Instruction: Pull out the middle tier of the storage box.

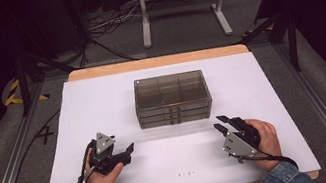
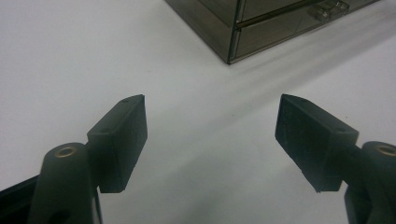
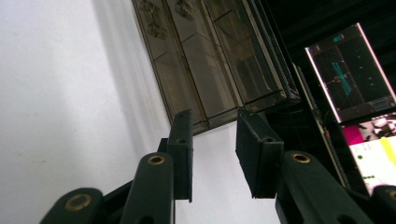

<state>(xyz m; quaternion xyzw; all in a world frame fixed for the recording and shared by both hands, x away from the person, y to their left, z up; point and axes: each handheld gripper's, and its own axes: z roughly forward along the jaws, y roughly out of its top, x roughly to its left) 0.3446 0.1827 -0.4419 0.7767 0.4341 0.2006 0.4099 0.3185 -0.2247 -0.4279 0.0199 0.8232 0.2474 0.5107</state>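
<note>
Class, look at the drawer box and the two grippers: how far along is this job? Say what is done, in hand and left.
Done: nothing visible; the smoky drawer box looks closed, its drawers pushed in. In hand: neither gripper holds anything. The left gripper is open wide over the white table; the right gripper points at the box's right end, fingers narrowly parted and clear of it. Left: probably reaching and handling the box.

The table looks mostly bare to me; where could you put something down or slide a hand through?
Free: the white table left and right of the smoky drawer box, behind it, and the near strip between the left gripper and right gripper. Tightest just before the box front.
</note>
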